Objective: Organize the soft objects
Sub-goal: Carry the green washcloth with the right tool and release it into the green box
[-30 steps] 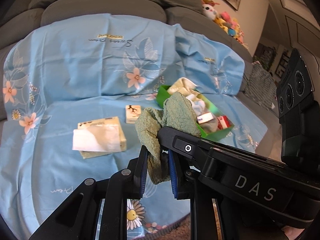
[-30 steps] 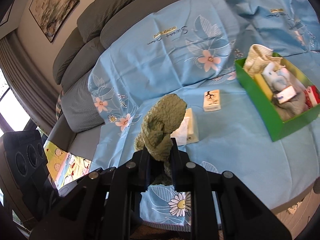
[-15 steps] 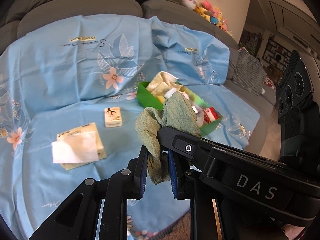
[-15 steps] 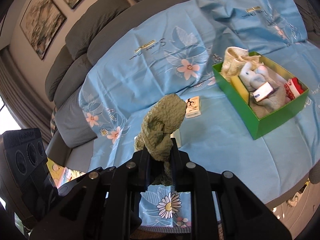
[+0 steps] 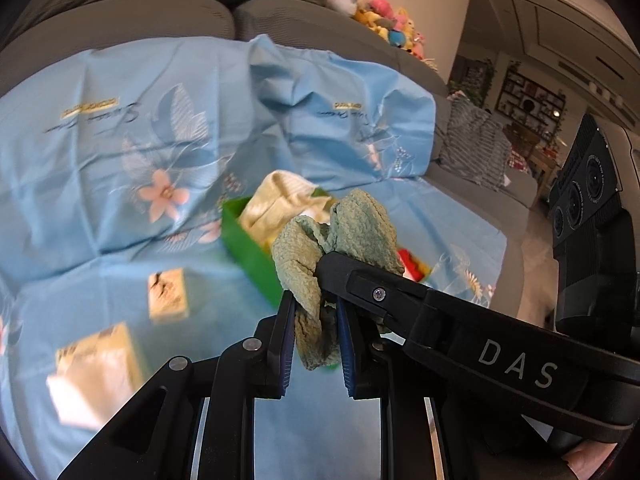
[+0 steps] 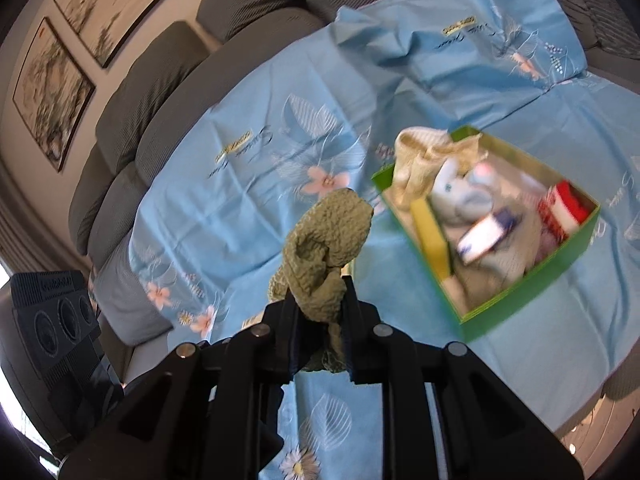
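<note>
Green box [image 6: 524, 292] lies at two o'clock of the right gripper [image 6: 320, 320], which, like the left gripper [image 5: 316, 332], clamps the sage-green towel [image 6: 332, 236]

Soft daylight fills both views, with a blown-out strip of window glare at the lower left edge of the right wrist frame. Motion blur smears the green box [image 6: 520, 292] and the small packets [image 5: 168, 294] at left in the left wrist view. Fisheye bending curves the sofa [image 5: 180, 8] and darkens every corner. Shadows are faint and diffuse.
</note>
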